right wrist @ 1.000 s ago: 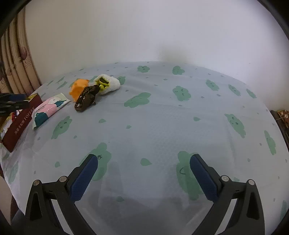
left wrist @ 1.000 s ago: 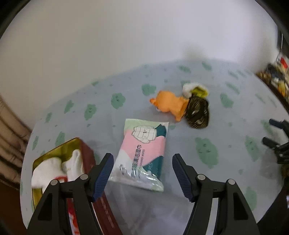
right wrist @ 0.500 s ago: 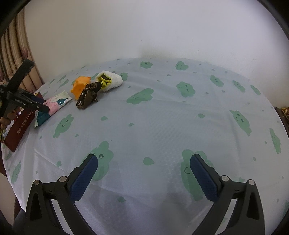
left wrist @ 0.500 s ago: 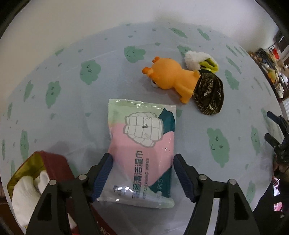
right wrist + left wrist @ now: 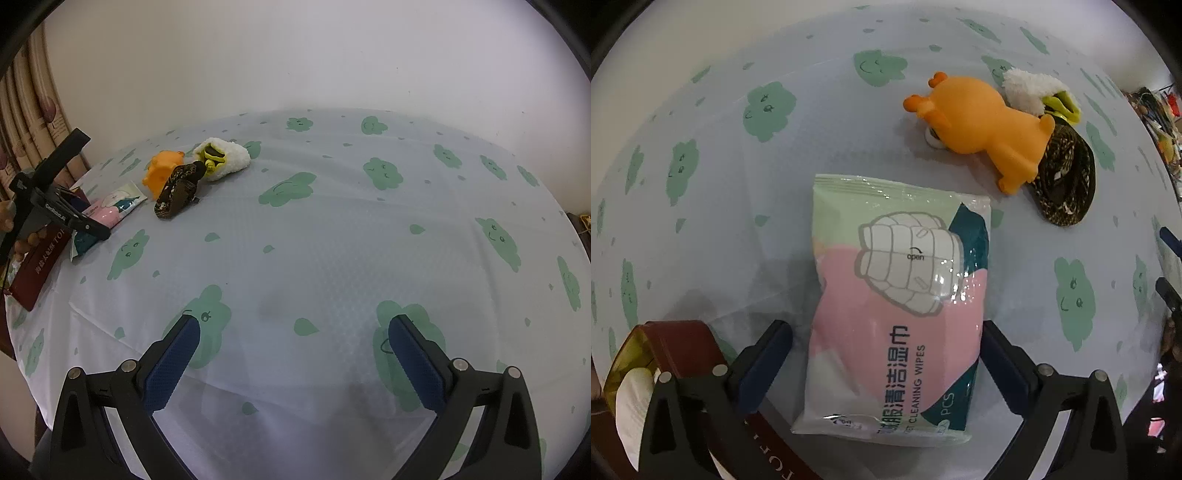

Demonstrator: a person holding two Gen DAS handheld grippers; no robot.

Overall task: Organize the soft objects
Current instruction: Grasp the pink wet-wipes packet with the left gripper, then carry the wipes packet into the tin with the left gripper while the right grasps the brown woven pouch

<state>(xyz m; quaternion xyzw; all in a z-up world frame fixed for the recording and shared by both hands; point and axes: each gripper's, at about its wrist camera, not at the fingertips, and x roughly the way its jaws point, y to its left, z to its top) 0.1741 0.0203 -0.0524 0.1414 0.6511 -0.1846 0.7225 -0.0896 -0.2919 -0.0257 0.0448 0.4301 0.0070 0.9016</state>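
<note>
Straddling the wipes pack (image 5: 901, 299) at lower centre of the left wrist frame with the left tool (image 5: 886, 363); jaws just having widened, standing fully spread, pads clear of the pack's sides. Lying flat on the tabletop (image 5: 775, 166), beside the red tin (image 5: 683, 343) at lower left. Resting at upper right: orange toy (image 5: 982, 125), white plush (image 5: 1030, 90), dark pouch (image 5: 1067, 184), touching. Hovering spread and empty at bottom of the right wrist frame: right tool (image 5: 293, 360).

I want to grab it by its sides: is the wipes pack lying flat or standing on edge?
Flat. The wipes pack lies printed face up on the tablecloth, its open-here flap facing the camera.
</note>
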